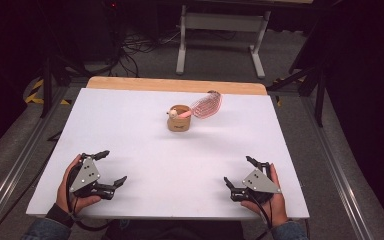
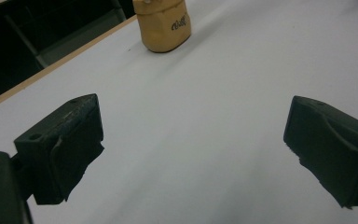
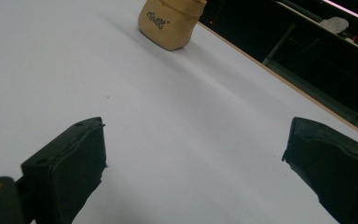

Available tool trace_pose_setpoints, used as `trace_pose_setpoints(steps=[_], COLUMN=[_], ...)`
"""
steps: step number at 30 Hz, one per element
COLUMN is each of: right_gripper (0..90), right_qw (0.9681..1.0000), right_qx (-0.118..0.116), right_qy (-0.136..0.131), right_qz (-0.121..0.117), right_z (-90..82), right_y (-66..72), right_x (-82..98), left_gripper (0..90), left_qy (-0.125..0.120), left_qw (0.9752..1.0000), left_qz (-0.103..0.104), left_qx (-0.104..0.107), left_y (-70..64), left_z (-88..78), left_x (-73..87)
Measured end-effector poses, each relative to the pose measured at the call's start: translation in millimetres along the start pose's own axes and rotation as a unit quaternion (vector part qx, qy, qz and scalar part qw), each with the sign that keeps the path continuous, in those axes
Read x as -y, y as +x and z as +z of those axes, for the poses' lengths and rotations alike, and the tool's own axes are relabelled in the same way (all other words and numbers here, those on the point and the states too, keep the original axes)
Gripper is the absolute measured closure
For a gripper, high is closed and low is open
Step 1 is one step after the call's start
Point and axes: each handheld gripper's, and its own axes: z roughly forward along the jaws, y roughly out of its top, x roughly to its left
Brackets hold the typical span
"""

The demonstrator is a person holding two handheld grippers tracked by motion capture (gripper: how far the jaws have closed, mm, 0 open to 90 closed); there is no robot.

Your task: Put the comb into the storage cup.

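A tan round holder (image 1: pixel 180 119) stands upright at the far middle of the white tabletop (image 1: pixel 145 150). A pink whisk (image 1: pixel 206 105) rests in it, its wire head leaning out to the right. The same holder (image 2: pixel 163 24) lies far ahead in the left gripper view, and the holder (image 3: pixel 169 22) likewise in the right gripper view. My left gripper (image 1: pixel 112 167) is open near the front left edge, with nothing between its jaws. My right gripper (image 1: pixel 238 171) is open near the front right edge, also holding nothing. Both are well short of the holder.
A wooden strip (image 1: pixel 175 85) borders the table's far edge. Behind it stands a white table frame (image 1: pixel 220 35) with cables on the grey floor. Metal rails (image 1: pixel 15 165) run along both sides of the table.
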Motion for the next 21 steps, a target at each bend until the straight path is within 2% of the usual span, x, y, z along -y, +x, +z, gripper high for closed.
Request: trace_pose_setpoints(steps=[11, 16, 19, 21], right_gripper=[5.6, 6.3, 6.8, 6.8], right_qw=[0.9998, 0.9998, 0.9995, 0.9996], right_qx=[0.009, 0.011, 0.016, 0.015], right_qy=[-0.015, -0.016, -0.027, -0.024], right_qz=[0.007, -0.003, 0.000, -0.002], right_z=[-8.1, -6.9, -8.8, -8.6], right_y=[6.2, 9.5, 9.3, 9.1], right_x=[-6.0, -7.1, -7.5, -8.0], left_gripper=[4.9, 5.0, 5.0, 5.0], left_qy=[-0.005, -0.006, -0.004, -0.003], left_qw=[1.0000, 1.0000, 1.0000, 1.0000], left_qz=[0.000, -0.002, 0.000, 0.001], left_qx=[0.004, 0.002, 0.003, 0.003], left_y=[0.4, 1.1, 0.0, -0.3], left_z=[3.3, 3.5, 4.3, 3.8], left_x=[-0.9, -0.9, -0.9, -1.1])
